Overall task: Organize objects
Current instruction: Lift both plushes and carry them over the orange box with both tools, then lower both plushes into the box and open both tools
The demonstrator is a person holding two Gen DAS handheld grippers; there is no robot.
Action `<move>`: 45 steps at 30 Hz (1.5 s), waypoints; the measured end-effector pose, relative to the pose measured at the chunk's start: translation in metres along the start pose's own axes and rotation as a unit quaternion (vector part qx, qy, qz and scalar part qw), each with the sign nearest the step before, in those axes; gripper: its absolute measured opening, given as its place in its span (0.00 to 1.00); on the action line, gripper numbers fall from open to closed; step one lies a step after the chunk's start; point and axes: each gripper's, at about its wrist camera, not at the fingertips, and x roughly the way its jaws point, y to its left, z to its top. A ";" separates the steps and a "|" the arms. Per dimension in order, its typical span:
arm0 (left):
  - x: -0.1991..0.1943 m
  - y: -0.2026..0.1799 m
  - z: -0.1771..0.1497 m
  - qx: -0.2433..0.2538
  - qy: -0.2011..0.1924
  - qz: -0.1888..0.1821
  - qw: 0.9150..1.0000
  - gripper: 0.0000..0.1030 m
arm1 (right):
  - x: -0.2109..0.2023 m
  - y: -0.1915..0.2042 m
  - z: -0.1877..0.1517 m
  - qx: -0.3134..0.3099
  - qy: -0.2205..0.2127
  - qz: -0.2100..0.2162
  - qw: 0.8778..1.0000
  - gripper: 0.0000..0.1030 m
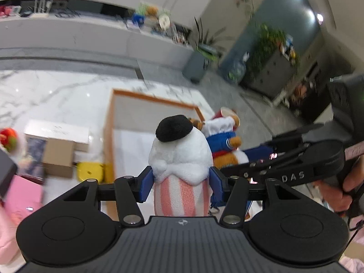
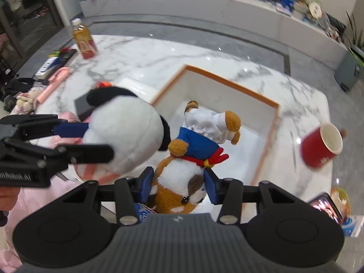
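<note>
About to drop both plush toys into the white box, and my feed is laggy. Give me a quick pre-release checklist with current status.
1. Left gripper shut on the white plush: ok, blue pads press both sides of it.
2. Right gripper shut on the brown plush: ok, it sits between the pads, head toward the camera.
3. Brown plush over the white box: ok in the right wrist view.
4. White plush over the box: cannot tell; it appears near the left wall, at the orange rim.
5. Box interior free: cannot tell, the toys hide part of the floor.
6. Red mug clear of the box: ok, it is outside the right wall.
</note>
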 end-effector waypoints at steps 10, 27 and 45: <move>0.071 0.005 -0.014 -0.022 0.086 0.013 0.996 0.59 | 0.045 -0.031 -0.028 -0.033 0.081 -0.002 0.996 0.48; 0.095 -0.003 -0.021 -0.034 0.121 0.073 0.989 0.60 | 0.098 -0.021 -0.031 -0.110 0.169 -0.007 0.979 0.52; 0.094 -0.001 -0.014 -0.045 0.130 0.066 0.988 0.63 | 0.081 -0.022 -0.020 -0.168 0.167 -0.008 0.971 0.58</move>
